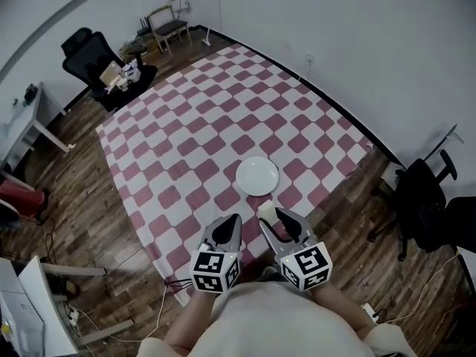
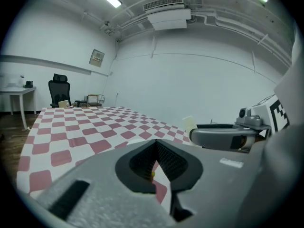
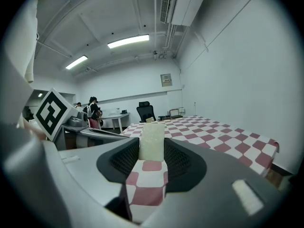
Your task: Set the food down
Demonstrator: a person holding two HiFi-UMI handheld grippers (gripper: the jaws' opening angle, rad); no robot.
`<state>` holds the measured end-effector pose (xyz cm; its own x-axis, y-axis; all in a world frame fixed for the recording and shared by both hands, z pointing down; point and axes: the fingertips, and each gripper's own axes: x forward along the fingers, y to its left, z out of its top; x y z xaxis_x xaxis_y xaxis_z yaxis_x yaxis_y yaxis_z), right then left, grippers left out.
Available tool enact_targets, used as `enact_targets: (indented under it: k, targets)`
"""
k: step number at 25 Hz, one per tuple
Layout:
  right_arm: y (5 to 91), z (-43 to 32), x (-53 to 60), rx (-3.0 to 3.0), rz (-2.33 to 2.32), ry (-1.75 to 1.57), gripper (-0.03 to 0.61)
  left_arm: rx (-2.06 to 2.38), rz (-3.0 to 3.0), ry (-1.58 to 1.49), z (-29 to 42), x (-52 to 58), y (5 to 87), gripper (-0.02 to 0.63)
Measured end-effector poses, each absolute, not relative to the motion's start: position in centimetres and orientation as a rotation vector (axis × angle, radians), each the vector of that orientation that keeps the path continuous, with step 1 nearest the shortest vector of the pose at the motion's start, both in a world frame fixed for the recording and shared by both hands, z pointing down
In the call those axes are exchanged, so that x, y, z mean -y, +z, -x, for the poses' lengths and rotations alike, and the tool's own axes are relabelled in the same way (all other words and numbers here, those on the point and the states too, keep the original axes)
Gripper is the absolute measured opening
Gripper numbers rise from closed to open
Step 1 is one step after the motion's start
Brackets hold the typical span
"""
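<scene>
- Our right gripper (image 1: 270, 218) pinched the pale food block (image 1: 265, 210) between its fingers, held just near of the white plate (image 1: 257, 175) on the checked table (image 1: 186, 125).
- Our left gripper (image 1: 232, 223) hung alongside, its fingers closed together on nothing.
- Released short, we judged, the block could miss the plate or topple. A harder squeeze might crumble it.

Ceiling strip lights (image 3: 128, 42) are casting soft, even light and glaring white. Fisheye lenses are bending the walls and darkening every corner. The head view is looking dim and muted. The right tool (image 3: 152, 147) is blurring at its near body, while its food block (image 3: 152, 136) is showing sharp.
</scene>
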<state>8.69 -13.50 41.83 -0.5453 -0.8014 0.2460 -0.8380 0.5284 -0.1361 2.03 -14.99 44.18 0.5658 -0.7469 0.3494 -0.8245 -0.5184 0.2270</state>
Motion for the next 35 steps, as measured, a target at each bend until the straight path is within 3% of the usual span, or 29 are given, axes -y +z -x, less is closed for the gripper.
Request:
enact_targets:
  k: [14,35]
  targets:
    - [42.1,-9.9,15.9,2.711,-1.238,0.342,0.167,1.466,-2.317,0.26,-2.8,15.6,44.9,0.0]
    - [43.2,-10.4,19.1,2.63,-1.28,0.332,0.167,1.372,-2.367,0.253,-3.3,18.7,45.3,0.0]
